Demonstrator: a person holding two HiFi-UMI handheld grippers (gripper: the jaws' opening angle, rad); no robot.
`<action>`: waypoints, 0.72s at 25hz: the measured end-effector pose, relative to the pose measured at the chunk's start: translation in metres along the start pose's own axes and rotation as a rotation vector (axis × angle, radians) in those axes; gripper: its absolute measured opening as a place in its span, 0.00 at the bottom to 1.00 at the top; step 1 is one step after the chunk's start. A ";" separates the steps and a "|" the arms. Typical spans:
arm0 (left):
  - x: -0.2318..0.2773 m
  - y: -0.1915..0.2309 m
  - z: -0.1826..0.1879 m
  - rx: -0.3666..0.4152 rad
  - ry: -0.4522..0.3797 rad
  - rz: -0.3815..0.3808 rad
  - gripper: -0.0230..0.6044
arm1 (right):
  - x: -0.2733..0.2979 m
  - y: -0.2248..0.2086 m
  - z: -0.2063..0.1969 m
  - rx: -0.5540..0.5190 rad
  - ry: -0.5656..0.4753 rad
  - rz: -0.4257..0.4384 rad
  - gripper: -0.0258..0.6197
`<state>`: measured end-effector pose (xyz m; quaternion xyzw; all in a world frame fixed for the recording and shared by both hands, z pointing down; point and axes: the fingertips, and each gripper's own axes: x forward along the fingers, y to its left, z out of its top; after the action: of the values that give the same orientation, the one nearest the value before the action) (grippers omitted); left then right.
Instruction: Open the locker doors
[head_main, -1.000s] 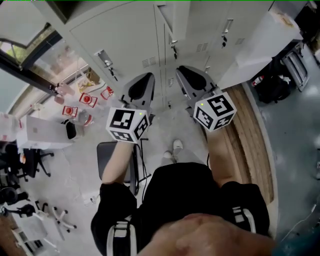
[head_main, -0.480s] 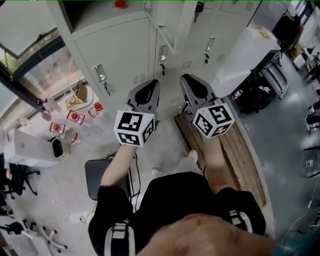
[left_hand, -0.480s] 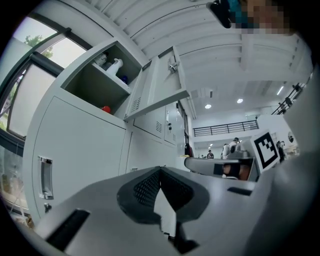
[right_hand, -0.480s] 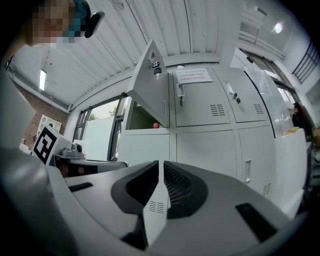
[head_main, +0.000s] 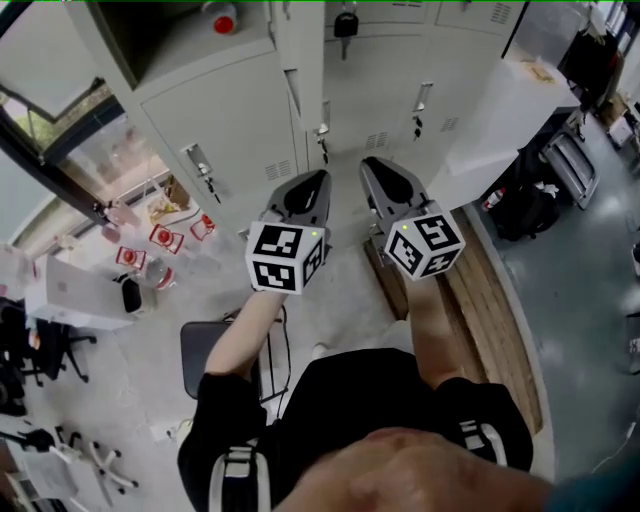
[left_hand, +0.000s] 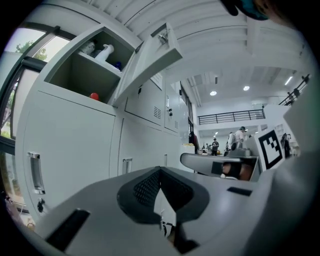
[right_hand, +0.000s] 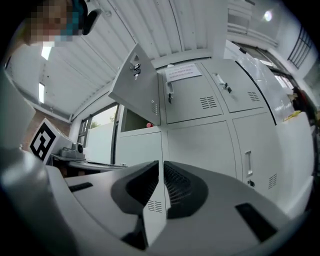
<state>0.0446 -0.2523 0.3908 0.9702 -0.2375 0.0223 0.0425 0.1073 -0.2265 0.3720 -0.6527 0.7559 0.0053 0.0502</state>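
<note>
Both grippers point level at a bank of pale grey metal lockers (head_main: 240, 110), side by side and just apart from each other, well short of the doors. The left gripper (left_hand: 160, 172) has its two dark ribbed pads pressed together at the tip, nothing between them. The right gripper (right_hand: 160, 165) shows a thin slit of daylight between its two pads, so its claw is a hair apart and empty. Each carries one white cube with black square markers, two in all: the left cube (head_main: 285, 257) and the right cube (head_main: 425, 243).

One grey locker door (right_hand: 135, 85) in the upper row is swung open toward the person; its compartment (left_hand: 80, 75) holds one small red object (left_hand: 94, 96) on its floor, and higher up one white bottle-like thing (left_hand: 105, 50) with a blue item just beside it. In the right gripper view five closed doors show plainly: two in the upper row, one bearing a white paper notice (right_hand: 182, 72), and three in the lower row, each with a slim upright metal handle (right_hand: 248, 161).

On the floor lie one long wooden plank platform (head_main: 490, 300) to the right, one black chair (head_main: 205, 350) to the left, and three small red-and-white items (head_main: 165, 238) near the window
</note>
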 end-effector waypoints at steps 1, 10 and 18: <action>0.008 -0.008 0.001 -0.001 -0.003 0.000 0.05 | -0.002 -0.009 0.000 0.009 -0.004 0.005 0.11; 0.126 -0.095 0.006 0.004 -0.006 0.011 0.05 | -0.040 -0.146 0.003 0.006 -0.020 0.030 0.11; 0.245 -0.179 0.016 -0.049 -0.021 0.130 0.05 | -0.084 -0.293 0.016 -0.011 0.008 0.111 0.11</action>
<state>0.3451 -0.2084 0.3774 0.9516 -0.3009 0.0089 0.0623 0.4098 -0.1861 0.3799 -0.6100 0.7912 0.0098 0.0431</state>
